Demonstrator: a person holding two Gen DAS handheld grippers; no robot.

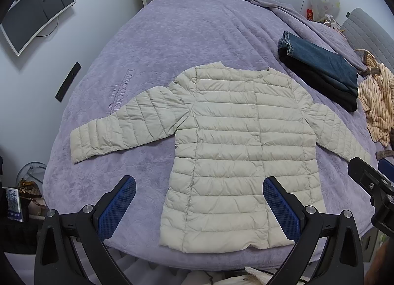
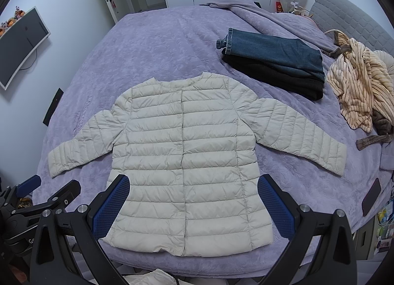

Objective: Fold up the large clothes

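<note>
Here's a bed (image 1: 172, 38) under a lavender embossed bedspread (image 2: 152, 45), filling a pale-walled room. A curved monitor (image 1: 37, 11) hangs on the wall at left, white wardrobe doors stand behind, and a grey padded headboard (image 2: 349, 21) runs along the right. Stitched into the bedspread beside the jacket's sleeve is lettering that reads something like "LANCOON", partly covered.

One cream quilted puffer jacket (image 1: 234, 142) lies flat, front up, buttoned shut, both sleeves spread out, hem at the near edge of the bed. Beyond it to the right, one stack of folded clothes: blue jeans (image 2: 273, 50) on top of something black. One striped, crumpled garment (image 2: 357, 87) sits further right.

Left tool (image 1: 199, 201) hovers over the hem, jaws wide apart, holding nothing. Right tool (image 2: 193, 201) likewise: spread wide, empty, above the jacket's lower half.
</note>
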